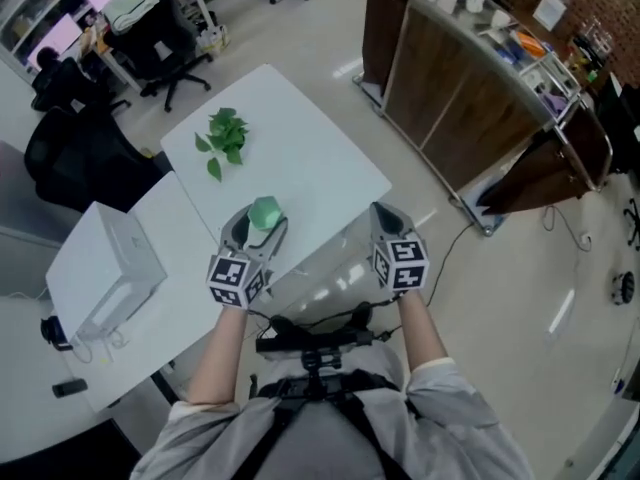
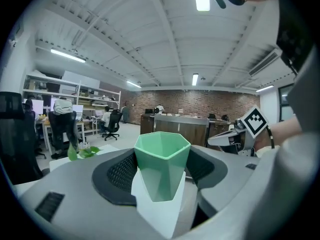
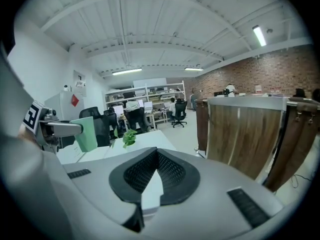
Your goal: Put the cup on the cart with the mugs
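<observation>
A pale green faceted cup (image 1: 265,211) (image 2: 161,166) stands upright between the jaws of my left gripper (image 1: 257,224) (image 2: 162,159), which is shut on its sides. From the right gripper view the same cup (image 3: 85,133) shows at the far left. My right gripper (image 1: 385,219) (image 3: 156,155) hovers beside it over the floor, its black pads meeting at the tips with nothing between them. The wood-panelled cart (image 1: 470,98) (image 2: 175,125) (image 3: 242,134) stands ahead on the right, white mugs (image 1: 472,3) on its top.
Below and ahead of my left gripper is a white table (image 1: 310,168) bearing a green leafy sprig (image 1: 224,138). A white box-shaped machine (image 1: 105,273) sits on the desk at left. Black office chairs (image 1: 165,53) and desks fill the far left. A cable (image 1: 455,236) crosses the floor by the cart.
</observation>
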{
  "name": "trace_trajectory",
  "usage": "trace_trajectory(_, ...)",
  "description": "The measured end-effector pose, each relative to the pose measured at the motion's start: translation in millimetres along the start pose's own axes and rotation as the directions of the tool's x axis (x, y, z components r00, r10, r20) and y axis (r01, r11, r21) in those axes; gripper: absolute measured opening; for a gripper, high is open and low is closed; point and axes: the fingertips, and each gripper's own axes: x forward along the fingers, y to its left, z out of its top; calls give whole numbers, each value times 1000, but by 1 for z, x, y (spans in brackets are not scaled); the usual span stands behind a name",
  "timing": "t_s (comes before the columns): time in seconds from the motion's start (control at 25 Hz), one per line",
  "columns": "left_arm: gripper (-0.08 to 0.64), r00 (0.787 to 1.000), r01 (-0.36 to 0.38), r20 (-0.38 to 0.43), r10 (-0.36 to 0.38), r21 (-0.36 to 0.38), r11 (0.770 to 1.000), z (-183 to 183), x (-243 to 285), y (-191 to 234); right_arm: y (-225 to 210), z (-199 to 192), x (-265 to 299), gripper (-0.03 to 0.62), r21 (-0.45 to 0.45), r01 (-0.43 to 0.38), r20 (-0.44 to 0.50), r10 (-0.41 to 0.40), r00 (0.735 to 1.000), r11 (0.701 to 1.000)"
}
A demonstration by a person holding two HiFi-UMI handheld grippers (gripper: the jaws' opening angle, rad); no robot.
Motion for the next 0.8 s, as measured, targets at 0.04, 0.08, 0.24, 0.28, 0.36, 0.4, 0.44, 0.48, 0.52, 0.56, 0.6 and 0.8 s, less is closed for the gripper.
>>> trace_trajectory(0.04,307,1000,13,2,-13,4,1000,4,13,-13,-17,1,-6,9,3,11,6,-11,1000,1000)
trace_trajectory(0.08,307,1000,26,5,-26,7,1000,7,26,-27,-33,3,-12,9,6,22,13,-22,1000,1000)
trace_trajectory(0.24,307,995,97,13,-97,23,995,20,78,-85,-99,4,-41,9,35,87,36,-88,995,996)
trace_trajectory(0.28,307,993,117,13,-118,27,993,23,91,-99,-114,4,-50,9,41,105,40,-107,993,994)
trace_trajectory(0.36,307,988,155,13,-156,34,987,30,116,-126,-143,4,-67,9,54,137,45,-140,989,989)
trace_trajectory(0.4,307,985,173,13,-174,36,984,33,128,-138,-156,5,-75,9,63,151,47,-154,987,987)
trace_trajectory(0.44,307,981,191,11,-191,39,981,37,139,-149,-168,5,-82,9,72,164,48,-168,985,984)
trace_trajectory(0.48,307,978,210,7,-210,44,977,41,150,-160,-179,5,-88,9,80,177,49,-181,982,981)
trace_trajectory(0.52,307,973,230,2,-230,54,972,44,160,-171,-188,4,-94,9,88,190,50,-194,980,978)
trace_trajectory(0.56,307,968,251,-4,-251,64,966,48,169,-181,-197,3,-99,9,96,203,50,-209,977,974)
trace_trajectory(0.6,307,962,272,-10,-272,74,959,52,179,-190,-206,3,-103,9,106,219,51,-225,973,970)
trace_trajectory(0.8,307,931,366,-38,-364,100,925,63,228,-220,-246,2,-107,9,160,283,42,-293,955,946)
